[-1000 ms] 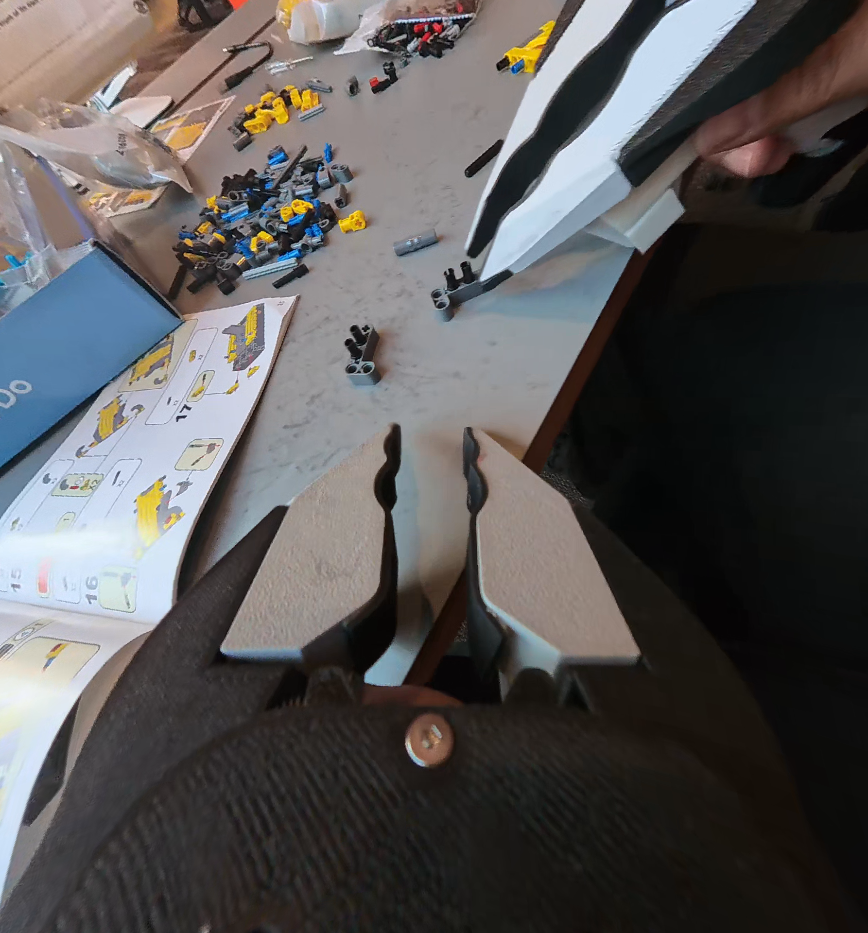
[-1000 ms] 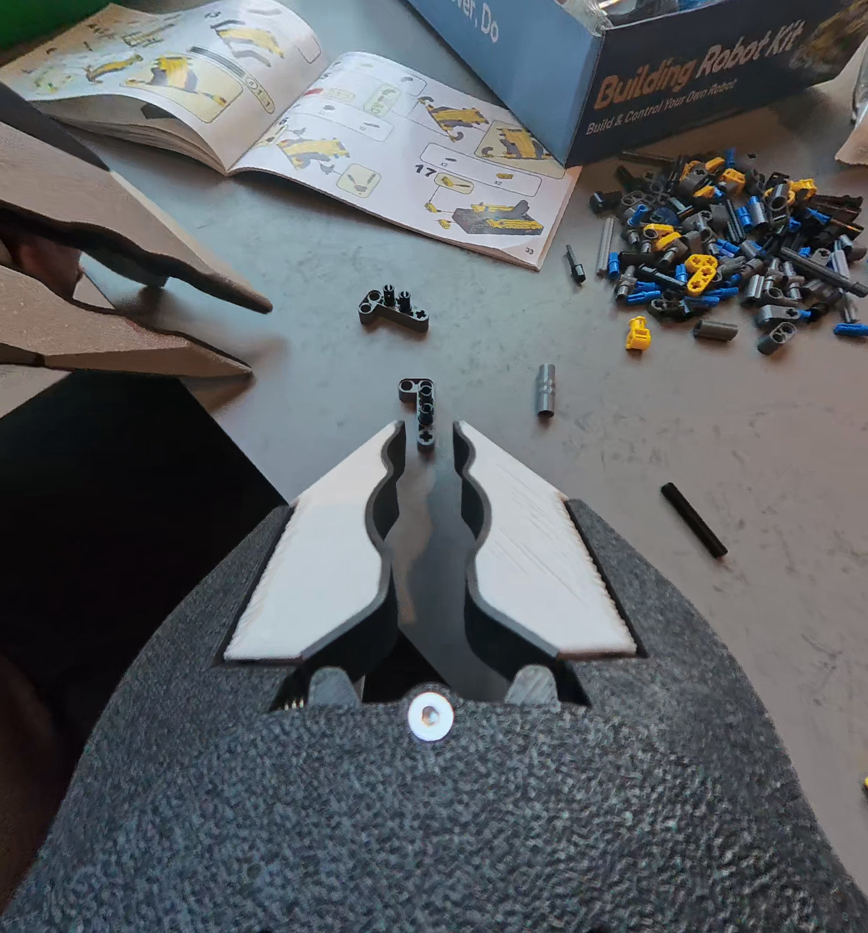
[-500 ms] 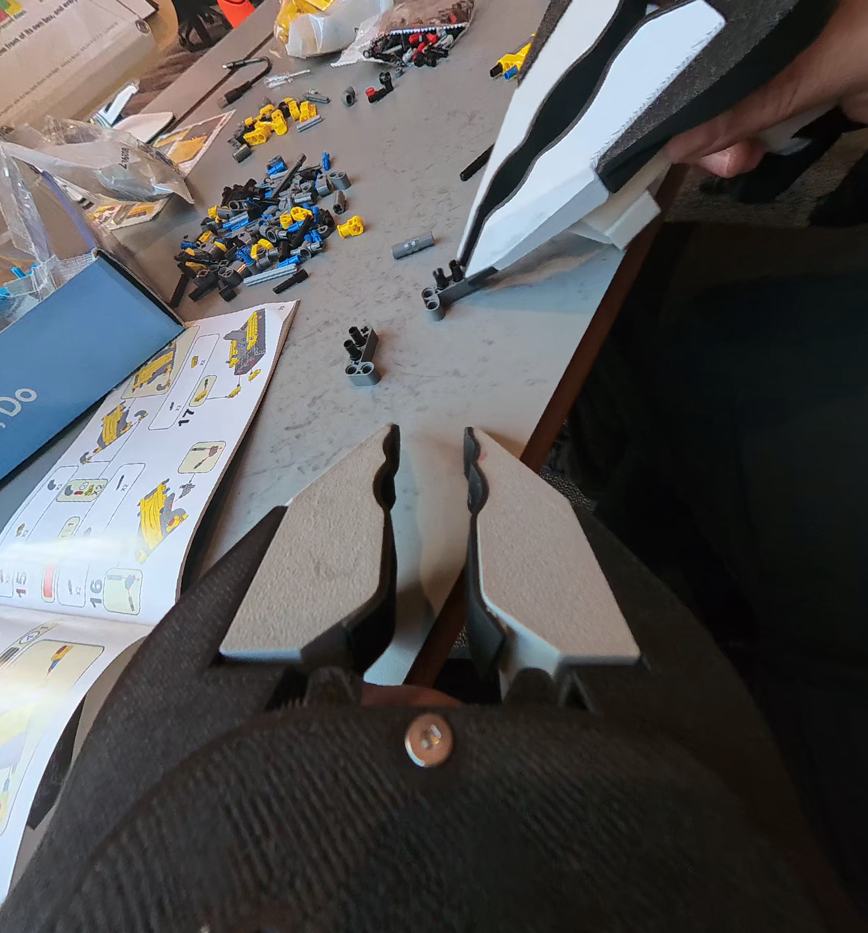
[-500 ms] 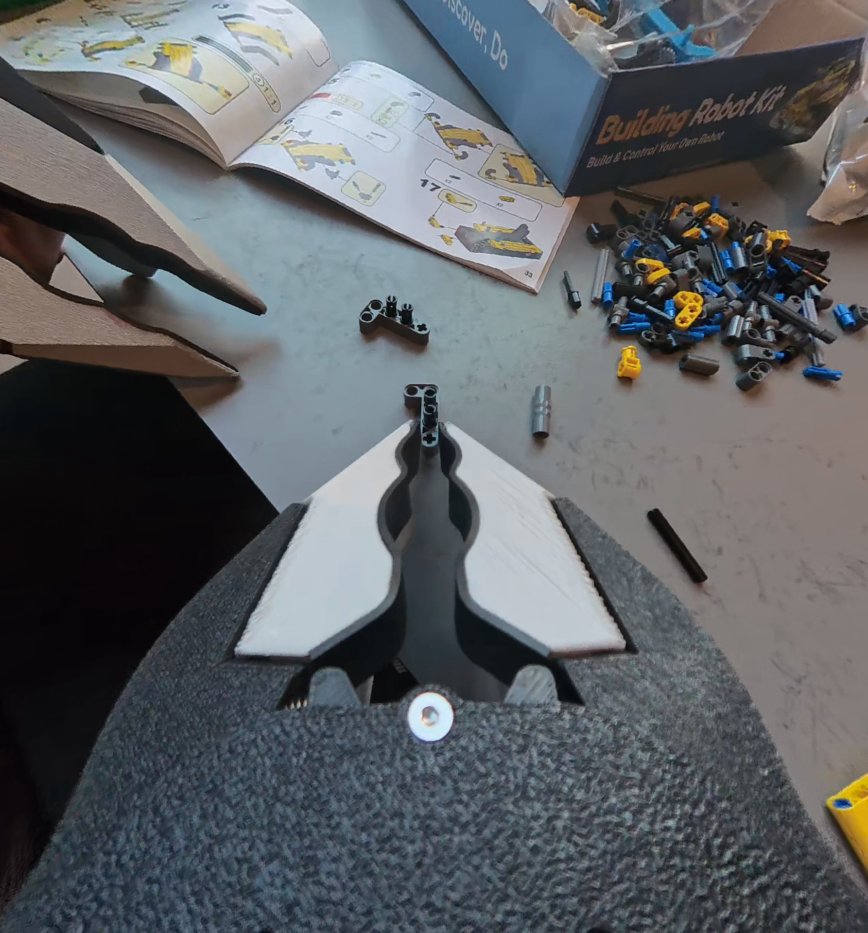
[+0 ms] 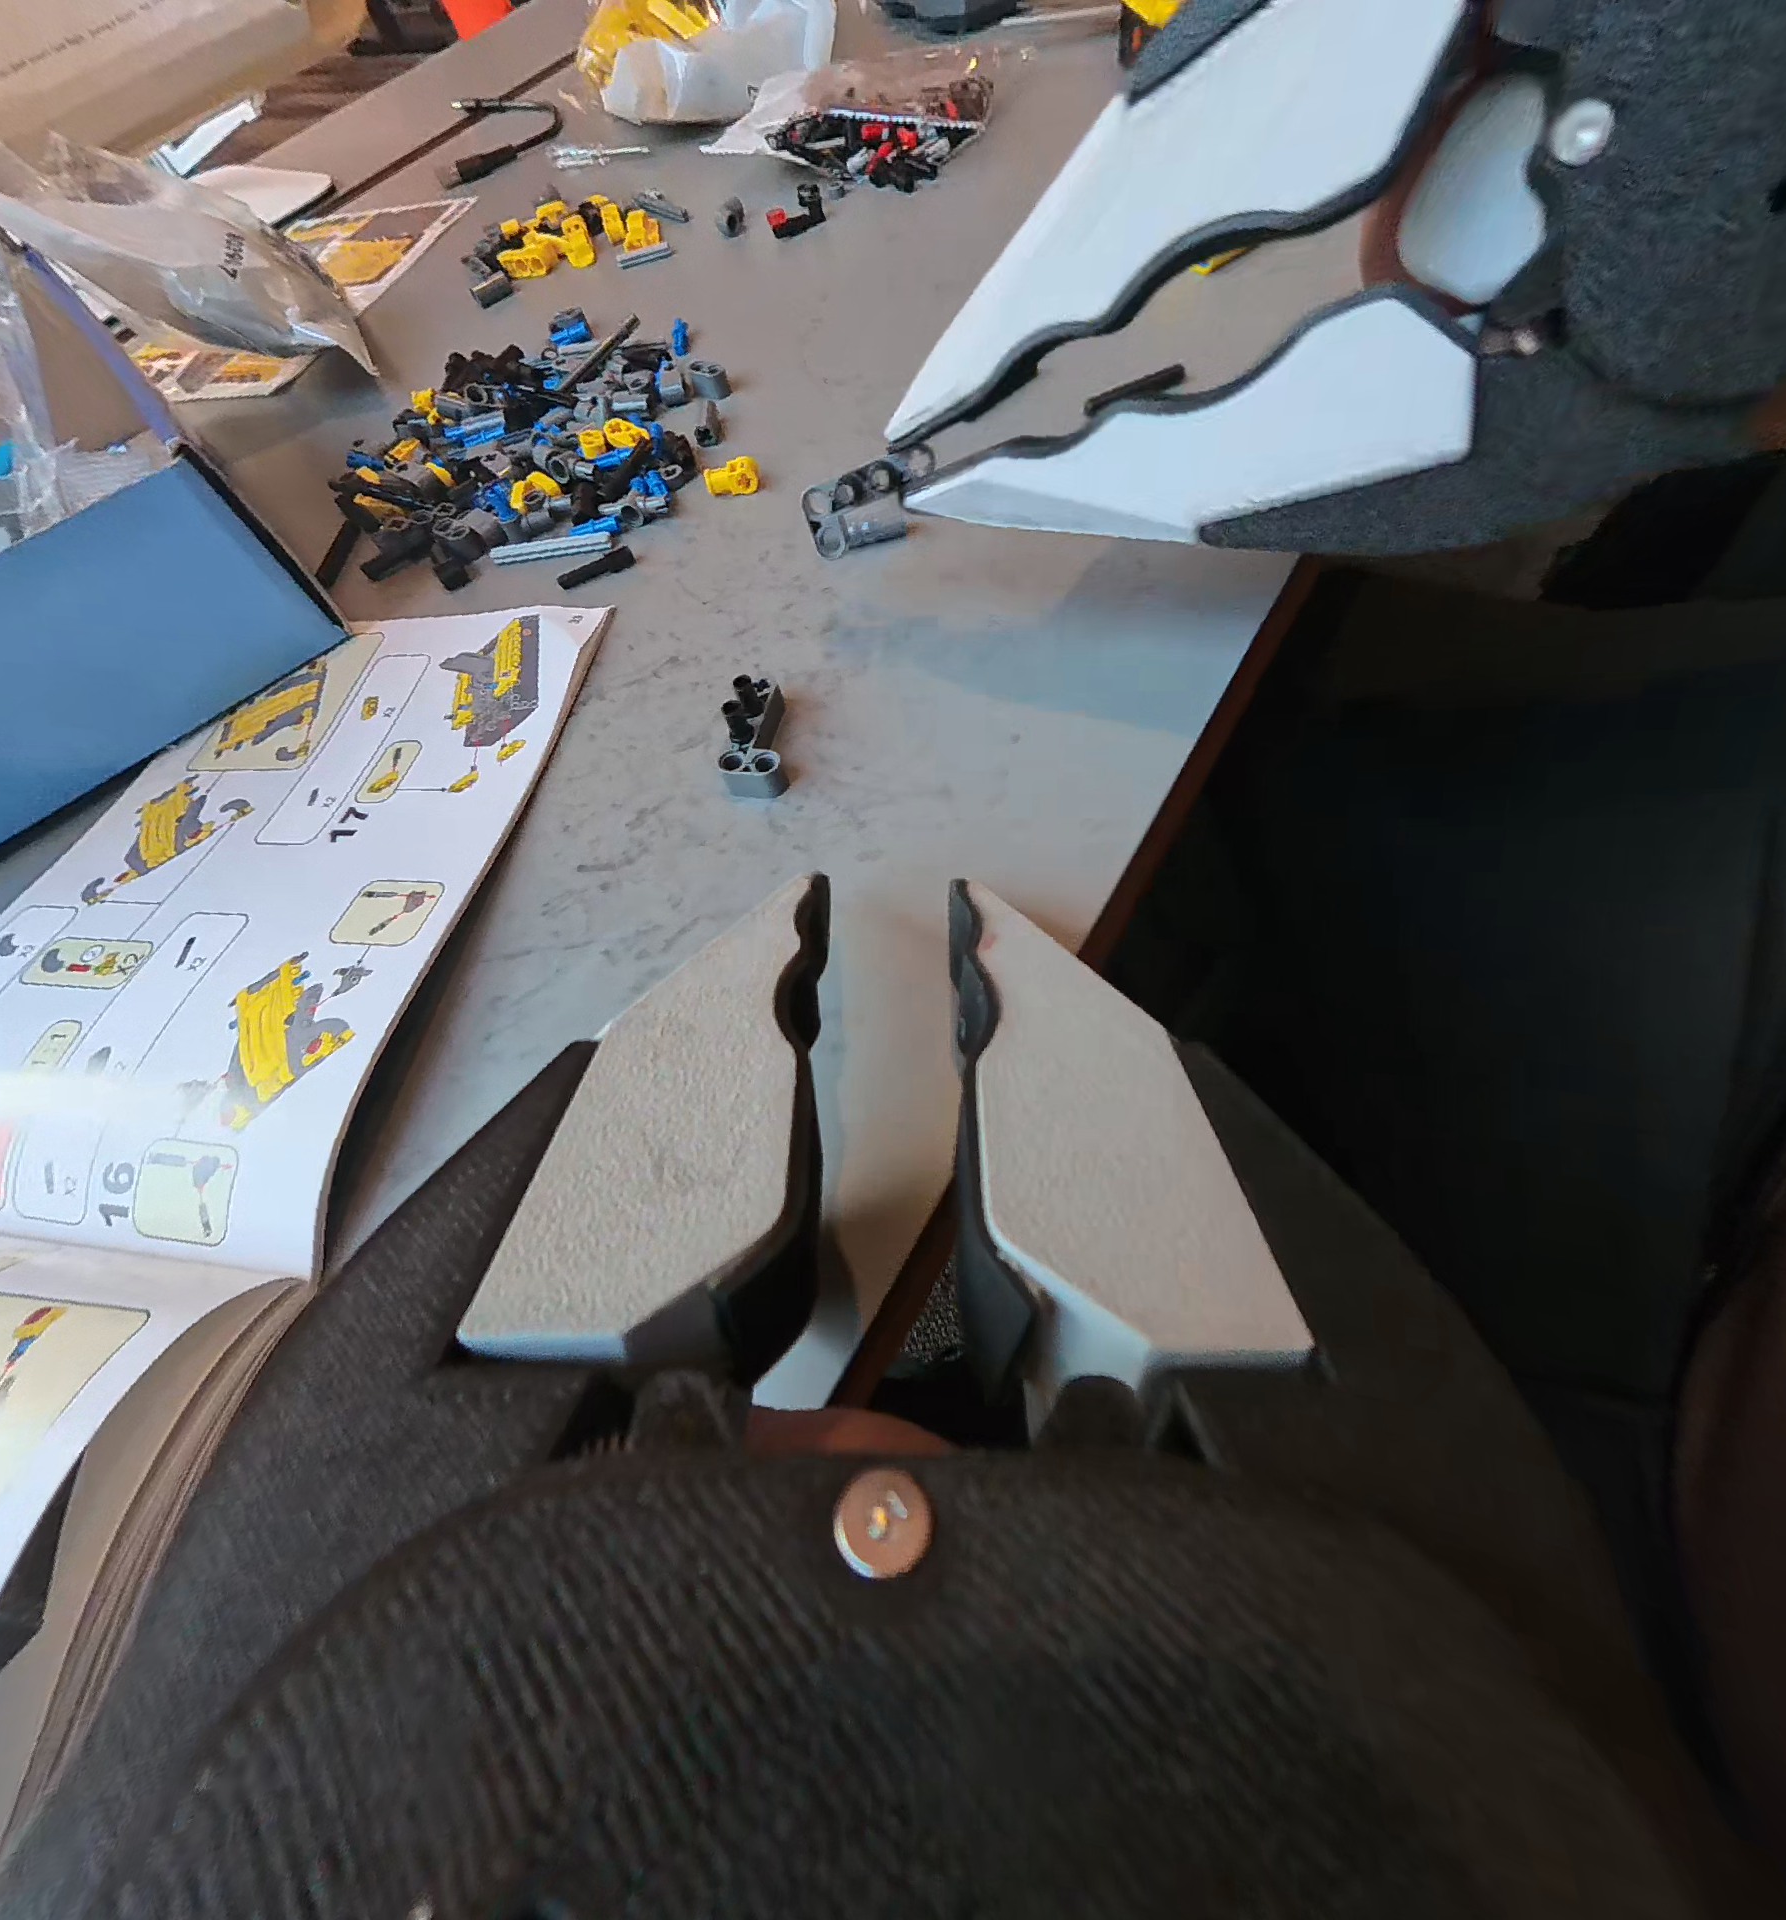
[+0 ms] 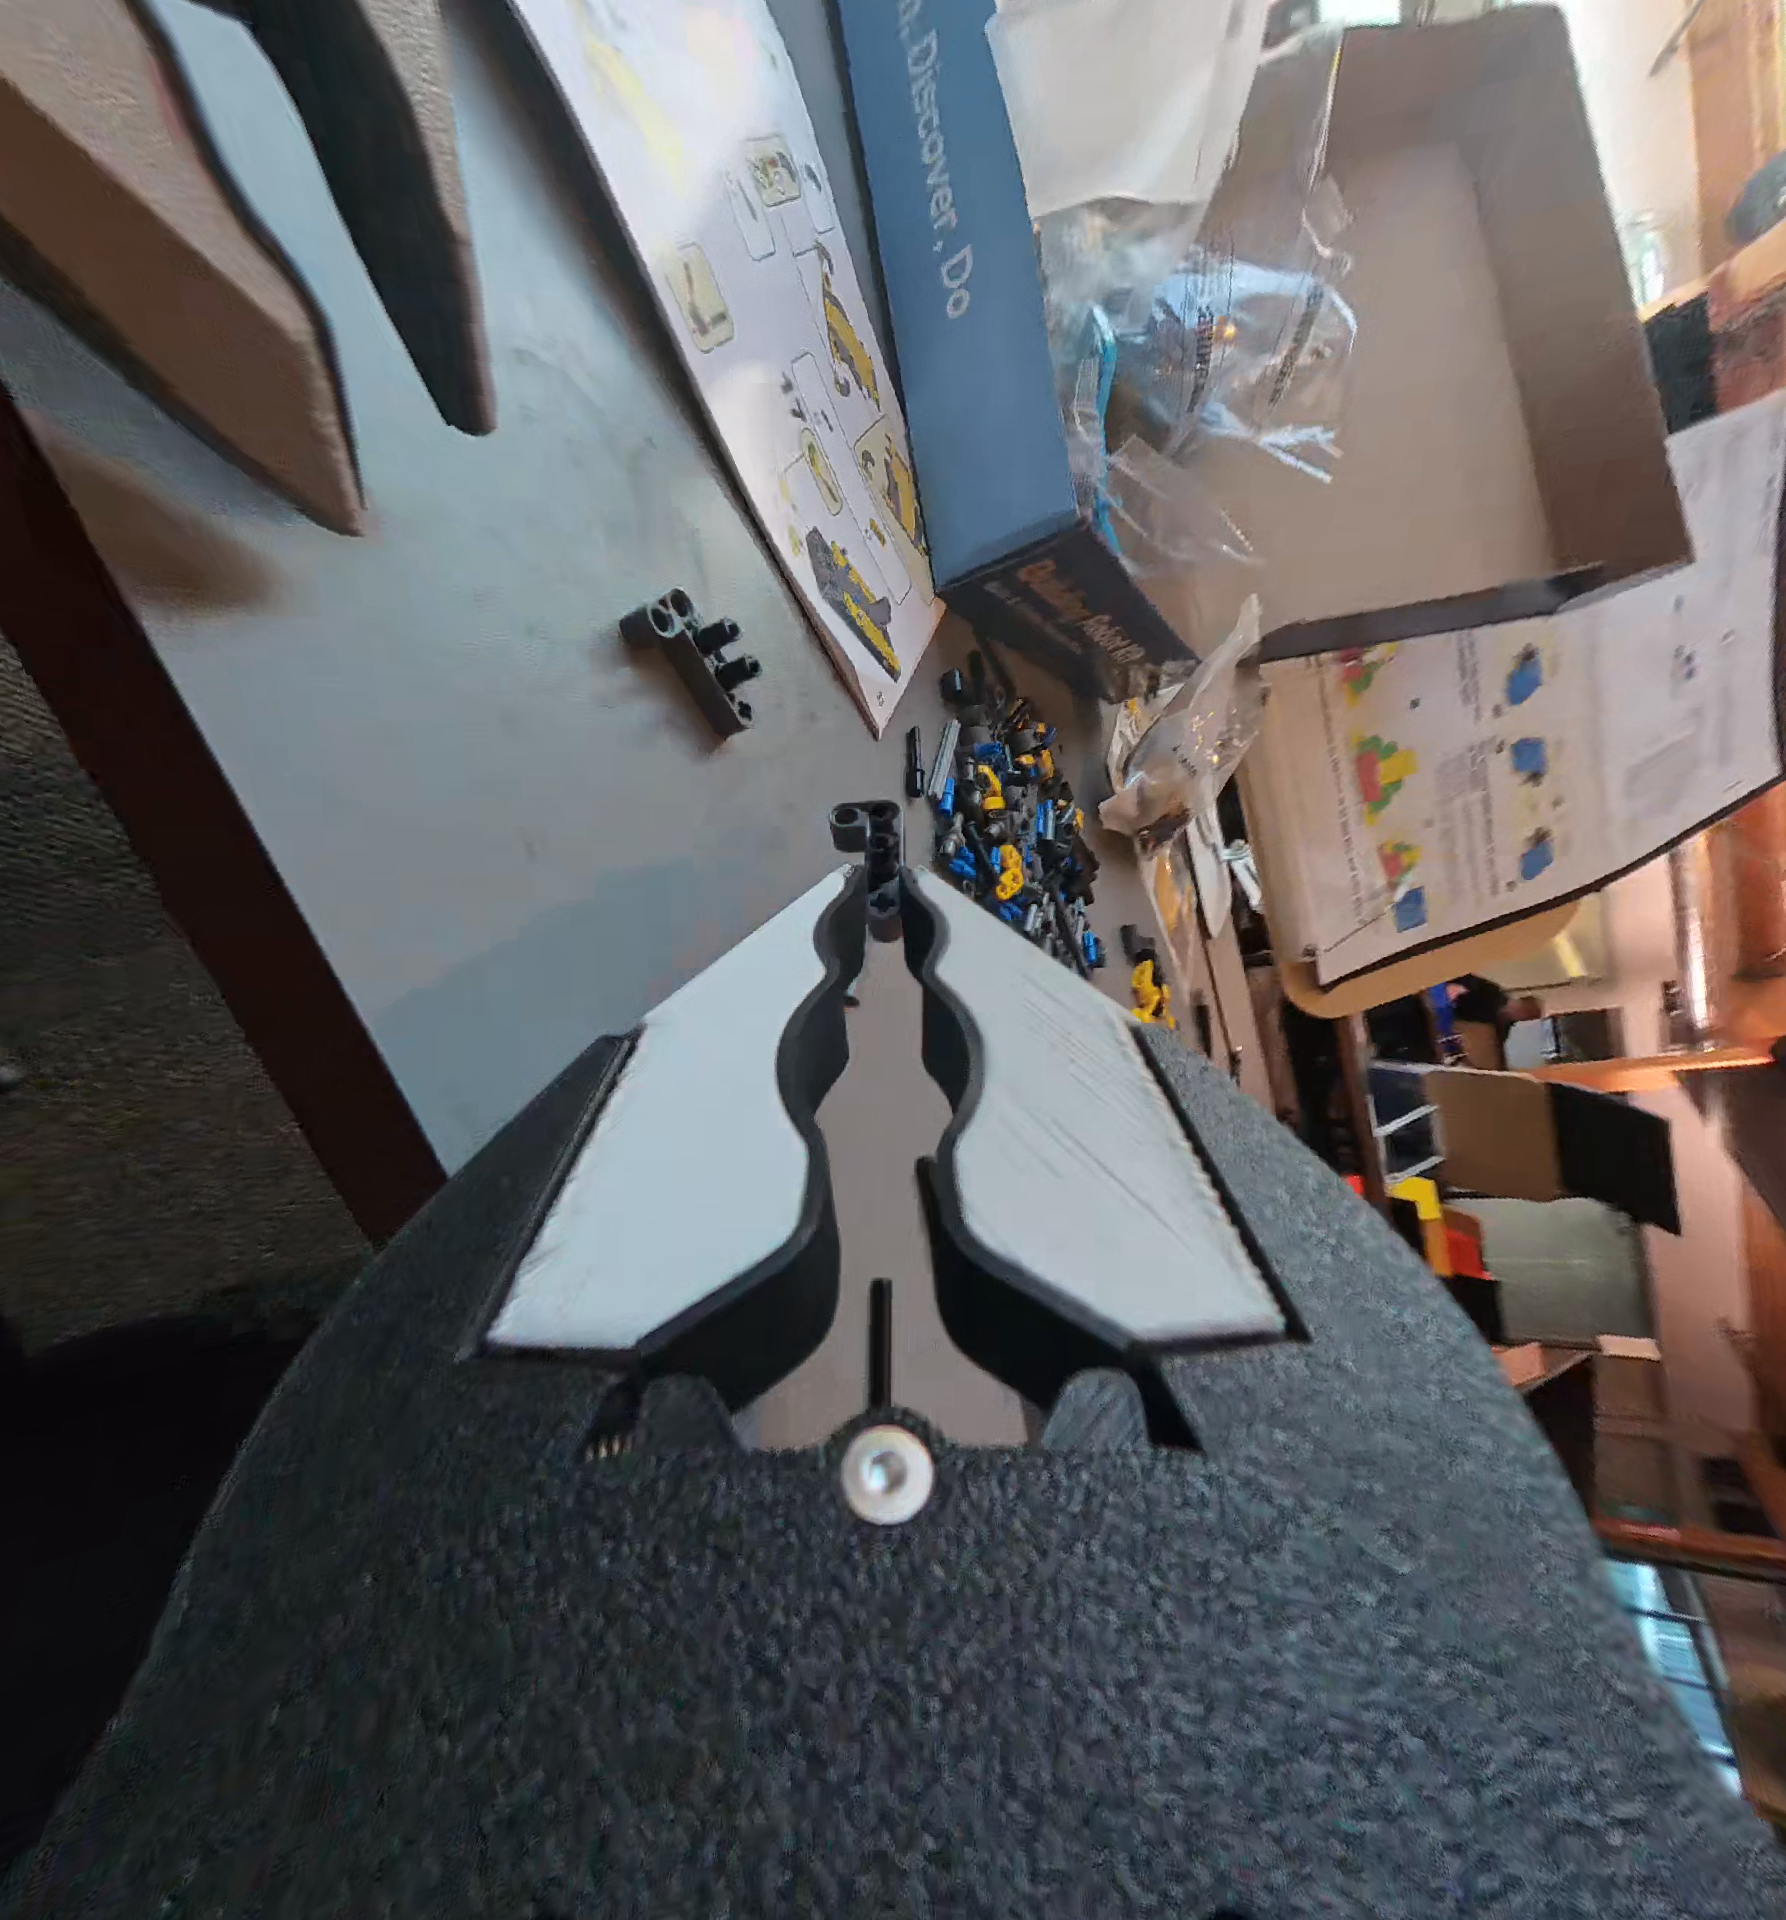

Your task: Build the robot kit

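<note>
Two L-shaped pieces (image 5: 753,738) (image 5: 853,506), one booklet (image 5: 245,904), one blue box (image 5: 89,644)

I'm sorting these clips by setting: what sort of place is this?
Probably a hobby or workshop table: a grey tabletop with a pile of small building-kit parts, an open instruction booklet, and the kit's blue box.

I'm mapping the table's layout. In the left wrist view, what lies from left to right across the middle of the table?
Blue box → open instruction booklet → pile of small parts → grey angled piece → right gripper shut on a grey piece.
</note>
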{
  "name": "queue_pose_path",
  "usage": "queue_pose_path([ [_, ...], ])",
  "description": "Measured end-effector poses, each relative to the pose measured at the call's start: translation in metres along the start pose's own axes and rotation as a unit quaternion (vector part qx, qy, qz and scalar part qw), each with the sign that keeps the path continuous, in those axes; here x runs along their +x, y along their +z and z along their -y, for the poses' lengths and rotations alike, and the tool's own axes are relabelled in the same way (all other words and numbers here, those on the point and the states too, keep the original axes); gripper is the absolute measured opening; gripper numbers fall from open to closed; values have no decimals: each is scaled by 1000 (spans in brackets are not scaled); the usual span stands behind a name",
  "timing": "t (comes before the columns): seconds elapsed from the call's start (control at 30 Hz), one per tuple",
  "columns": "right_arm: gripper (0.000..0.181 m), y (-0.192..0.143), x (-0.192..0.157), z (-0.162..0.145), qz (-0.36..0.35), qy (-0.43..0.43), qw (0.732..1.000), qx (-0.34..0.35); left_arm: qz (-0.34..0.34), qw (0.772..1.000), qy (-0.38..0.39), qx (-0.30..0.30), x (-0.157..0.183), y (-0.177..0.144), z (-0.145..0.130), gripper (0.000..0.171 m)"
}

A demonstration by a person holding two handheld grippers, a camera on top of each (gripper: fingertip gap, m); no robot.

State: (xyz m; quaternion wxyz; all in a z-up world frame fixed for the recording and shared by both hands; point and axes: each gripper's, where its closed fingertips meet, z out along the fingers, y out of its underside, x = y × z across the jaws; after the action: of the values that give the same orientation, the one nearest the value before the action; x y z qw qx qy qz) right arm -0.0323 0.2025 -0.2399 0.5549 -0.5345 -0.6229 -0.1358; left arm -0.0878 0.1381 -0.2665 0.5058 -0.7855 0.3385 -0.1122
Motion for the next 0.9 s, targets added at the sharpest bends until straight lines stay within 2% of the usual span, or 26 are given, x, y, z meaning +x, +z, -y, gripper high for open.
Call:
queue_pose_path([
  [0.13, 6, -7, -1, 7, -14, -38, 999, 7, 4, 1000, -8, 7, 1, -4, 7, 19],
  [0.17, 0, -8, 1, 6, -17, -39, 999, 7, 4, 1000, -10, 11, 2, -4, 10, 19],
  [0.37, 0, -9, 4, -5, -7, -12, 1000, 2, 2, 1000, -14, 0, 8, 0, 5, 20],
  [0.5, 0, -1, -6, -25, 56, 92, 994, -13, 10, 1000, -3, -4, 6, 2, 2, 19],
  [0.6, 0, -7, 8, -40, 86, 208, 974, -4, 13, 1000, -4, -4, 3, 0, 0, 19],
  [0.67, 14, -12, 13, -53, 116, 275, 954, -7, 14, 1000, -8, -3, 1, -1, 0, 19],
  [0.7, 20, -14, 11, -59, 136, 296, 945, -9, 13, 1000, -10, -2, 0, -1, 0, 19],
  [0.77, 19, -16, 5, -70, 170, 314, 934, -20, 12, 1000, -9, 0, 0, 0, 1, 19],
  [0.9, 19, -24, 5, -66, 209, 375, 903, 5, 12, 1000, -4, 0, 0, 0, 0, 20],
])
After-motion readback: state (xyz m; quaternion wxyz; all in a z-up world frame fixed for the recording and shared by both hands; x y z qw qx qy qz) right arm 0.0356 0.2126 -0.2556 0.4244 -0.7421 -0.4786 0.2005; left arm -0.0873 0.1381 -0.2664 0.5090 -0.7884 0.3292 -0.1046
